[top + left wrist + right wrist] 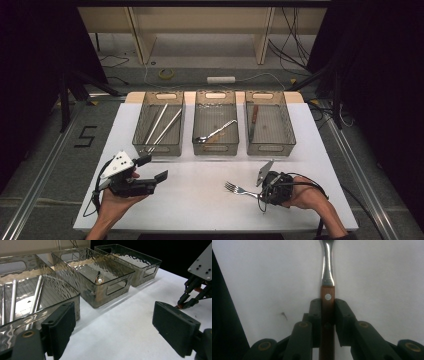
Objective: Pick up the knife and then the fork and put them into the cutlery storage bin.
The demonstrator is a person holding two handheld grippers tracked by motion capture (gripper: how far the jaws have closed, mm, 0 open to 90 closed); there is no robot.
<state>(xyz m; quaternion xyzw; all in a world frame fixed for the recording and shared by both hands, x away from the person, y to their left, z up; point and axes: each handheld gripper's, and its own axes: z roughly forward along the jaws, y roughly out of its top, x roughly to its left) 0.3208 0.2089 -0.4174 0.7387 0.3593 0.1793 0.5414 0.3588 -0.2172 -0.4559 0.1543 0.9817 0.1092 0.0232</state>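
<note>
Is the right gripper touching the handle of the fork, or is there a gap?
Touching. In the right gripper view both pads of the right gripper press against the sides of the wooden handle of the fork, with no gap visible.

White surface (200, 200) standing on grey floor (45, 165), flanked by metal rails. Dark curtains (35, 60) enclose both sides. Behind, a pale wooden shelf unit (200, 30); cables, a tape roll (166, 74) and a black "5" marking (85, 136) lie on the floor.
</note>
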